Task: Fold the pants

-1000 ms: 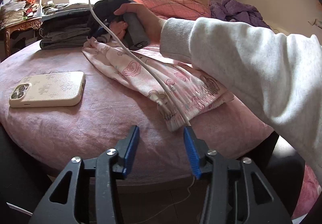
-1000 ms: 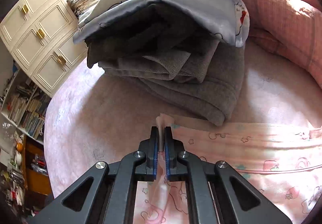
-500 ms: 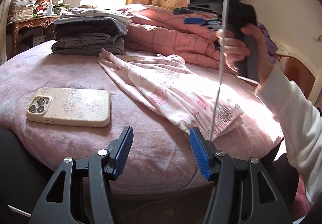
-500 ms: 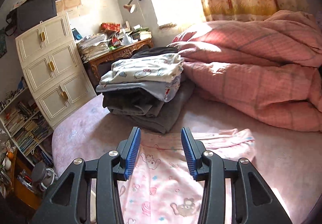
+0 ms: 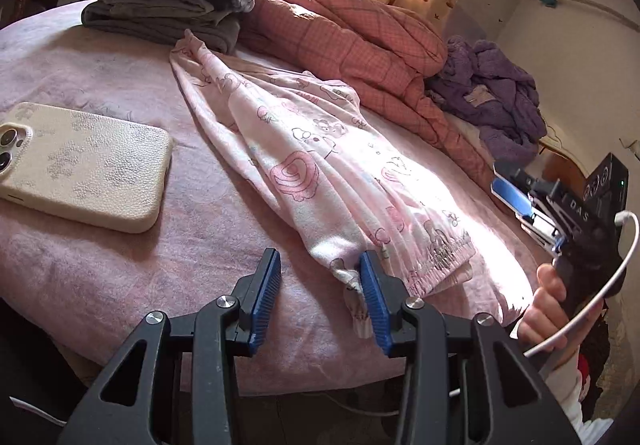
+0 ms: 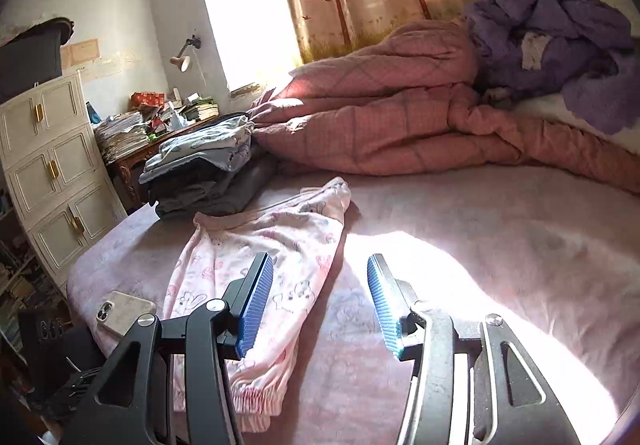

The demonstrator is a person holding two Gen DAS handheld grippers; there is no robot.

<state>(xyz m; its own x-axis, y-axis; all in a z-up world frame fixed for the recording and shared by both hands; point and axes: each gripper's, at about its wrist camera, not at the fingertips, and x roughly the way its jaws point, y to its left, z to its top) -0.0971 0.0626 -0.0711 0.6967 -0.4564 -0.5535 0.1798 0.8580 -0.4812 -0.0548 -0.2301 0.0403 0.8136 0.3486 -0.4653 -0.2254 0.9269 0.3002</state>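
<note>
Pants [image 5: 320, 161], pink and printed, lie lengthwise on the bed [image 5: 100, 265], waistband at its near edge. Left gripper [image 5: 320, 301] is closing with nothing between its fingers; right gripper [image 6: 320, 305] is opening, empty. Left gripper may grab only a thin fold of waistband, dragging the pants crooked toward the phone [image 5: 76, 165].

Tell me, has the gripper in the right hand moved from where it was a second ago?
Yes. The right gripper was clamped on the pink pants right beside the folded pile; it has let go, jaws opening and empty, and pulled back from that pile toward the waistband end.
</note>
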